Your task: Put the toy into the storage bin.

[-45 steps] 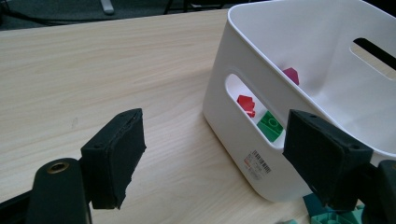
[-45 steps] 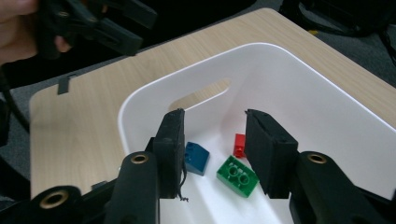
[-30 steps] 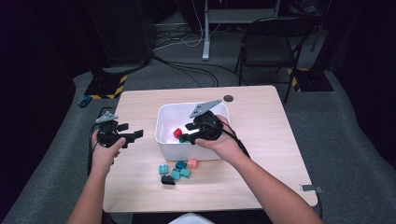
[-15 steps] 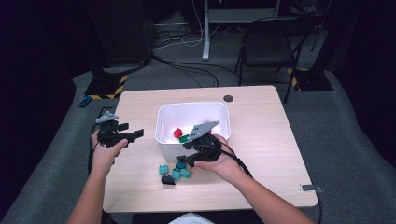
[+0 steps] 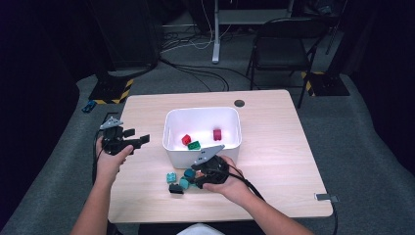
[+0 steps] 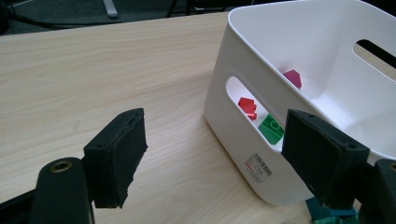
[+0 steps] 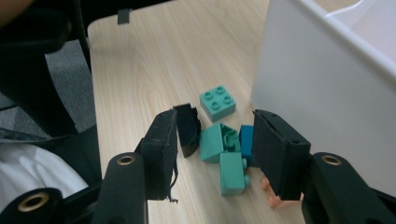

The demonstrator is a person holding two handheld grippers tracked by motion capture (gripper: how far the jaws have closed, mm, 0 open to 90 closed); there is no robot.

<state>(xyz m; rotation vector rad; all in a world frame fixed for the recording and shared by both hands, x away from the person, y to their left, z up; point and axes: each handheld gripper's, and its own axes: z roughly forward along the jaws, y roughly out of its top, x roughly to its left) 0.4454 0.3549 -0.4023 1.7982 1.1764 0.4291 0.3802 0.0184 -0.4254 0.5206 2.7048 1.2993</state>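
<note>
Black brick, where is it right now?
The black brick lies on the table at the near-left end of the loose pile, beside a teal brick, just left of the right gripper.

White bins [image 5: 203, 128]: one
Bricks inside the bin: three, two red [image 5: 186, 140] [image 5: 217, 134], one green [image 5: 194, 145]
Bricks on the bench [image 5: 172, 177]: about six
Grippers: two [image 5: 131, 141] [image 5: 199, 180]

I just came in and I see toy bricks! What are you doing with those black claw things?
A person is holding a gripper in each hand at a wooden table. The right gripper hangs open over a small pile of teal bricks beside the white bin. Two red bricks and a green brick lie inside the bin. The left gripper waits open, off to the side.
</note>
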